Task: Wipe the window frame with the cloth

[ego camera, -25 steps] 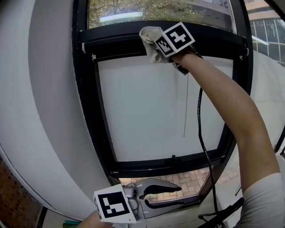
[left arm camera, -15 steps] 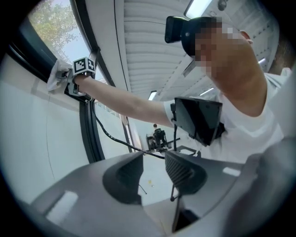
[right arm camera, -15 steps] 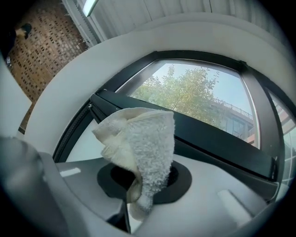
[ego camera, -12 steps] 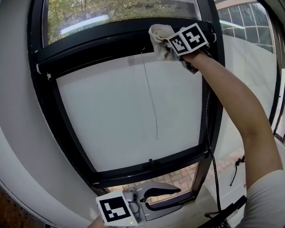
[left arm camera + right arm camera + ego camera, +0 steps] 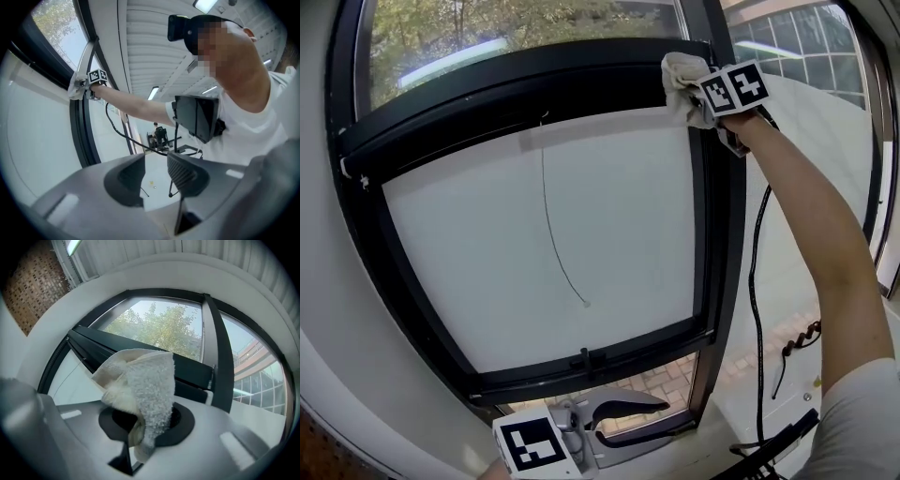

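Observation:
The cloth (image 5: 679, 79), a cream terry rag, is pressed against the top right corner of the black window frame (image 5: 516, 86). My right gripper (image 5: 701, 96) is shut on it, arm stretched up. In the right gripper view the cloth (image 5: 143, 385) bulges out from between the jaws of the right gripper (image 5: 145, 422), with the frame's top bar (image 5: 136, 351) just behind it. My left gripper (image 5: 678, 415) hangs low by the sill, open and holding nothing. The left gripper view shows the left gripper (image 5: 154, 176) open too, and far off the cloth (image 5: 75, 87) on the frame.
A white roller blind (image 5: 487, 262) fills the sash, with a thin pull cord (image 5: 555, 246) hanging in front. A black cable (image 5: 757, 281) drops from the right gripper down to the sill (image 5: 712, 450). Brick paving (image 5: 666, 382) shows under the blind.
The right gripper has slid the cloth to the right along the top bar, from its middle to the right corner. The left gripper has stayed low by the sill.

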`<state>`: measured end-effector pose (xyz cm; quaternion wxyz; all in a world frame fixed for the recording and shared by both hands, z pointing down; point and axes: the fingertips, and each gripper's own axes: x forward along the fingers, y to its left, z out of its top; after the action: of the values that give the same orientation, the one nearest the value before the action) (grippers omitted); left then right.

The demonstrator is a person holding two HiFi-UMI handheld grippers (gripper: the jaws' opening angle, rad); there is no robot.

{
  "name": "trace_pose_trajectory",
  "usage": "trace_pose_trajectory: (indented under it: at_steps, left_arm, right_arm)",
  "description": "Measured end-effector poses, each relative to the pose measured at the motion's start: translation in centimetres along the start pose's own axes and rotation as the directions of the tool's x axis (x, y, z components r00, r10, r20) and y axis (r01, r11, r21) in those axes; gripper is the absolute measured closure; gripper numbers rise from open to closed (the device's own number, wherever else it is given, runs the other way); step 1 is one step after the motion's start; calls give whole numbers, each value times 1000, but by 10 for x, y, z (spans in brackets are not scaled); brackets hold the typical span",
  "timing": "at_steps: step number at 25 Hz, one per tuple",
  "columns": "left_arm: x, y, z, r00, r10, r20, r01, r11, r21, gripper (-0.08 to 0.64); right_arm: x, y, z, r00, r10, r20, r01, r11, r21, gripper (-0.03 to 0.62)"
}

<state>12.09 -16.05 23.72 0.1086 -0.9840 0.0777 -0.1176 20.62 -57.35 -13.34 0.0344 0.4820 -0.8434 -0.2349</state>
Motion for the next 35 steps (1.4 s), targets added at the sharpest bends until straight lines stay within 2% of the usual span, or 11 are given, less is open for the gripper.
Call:
trace_pose_trajectory:
  at_steps: [10, 12, 14, 15, 16, 18, 19, 20, 22, 26, 35]
  left_arm:
    - [38, 6, 4, 1000, 14, -9, -14, 1000, 6, 394]
    - [40, 4, 6, 1000, 18, 3, -18, 1000, 5, 394]
    - [40, 2, 7, 1000, 24, 17, -24, 1000, -2, 394]
    - [39, 1, 7, 999, 27, 22, -27, 1000, -4, 394]
    - [38, 1, 7, 999, 27, 25, -27, 1000, -5, 394]
    - [36, -1, 7, 999, 22, 29, -22, 1000, -6, 394]
    - [35, -3, 7, 999, 17, 34, -17, 1000, -8, 394]
    - [34, -4, 7, 999, 12, 43, -12, 1000, -13, 394]
    - [33, -6, 6, 998, 4, 55, -3, 1000, -24, 394]
    - [28, -14, -1, 998, -20, 54, 22, 999, -33, 394]
    - [5, -18, -11, 997, 3, 74, 3, 997, -75, 394]
  right_arm:
    - [-24, -73, -34, 996, -86, -25, 87, 996, 20, 518]
    - [-32, -67, -27, 996, -88, -9, 88, 996, -18, 520]
    - [-44, -64, -19, 989, -147, -9, 144, 979, -146, 520]
    - [-51, -62, -14, 980, -197, -13, 187, 948, -258, 522]
    - [-58, -57, -8, 967, -254, -12, 227, 886, -404, 522]
    - [-66, -38, -2, 936, -353, 9, 256, 660, -706, 522]
    - [-65, -26, -5, 926, -377, 13, 232, 540, -810, 522]
    - [-62, -13, -12, 923, -386, 3, 190, 447, -874, 522]
    - [-49, 10, -34, 920, -389, -44, 102, 346, -933, 522]
    - [-20, 34, -65, 905, -418, -81, 31, 255, -967, 522]
    - [16, 44, -137, 832, -521, -193, -112, 183, -977, 523]
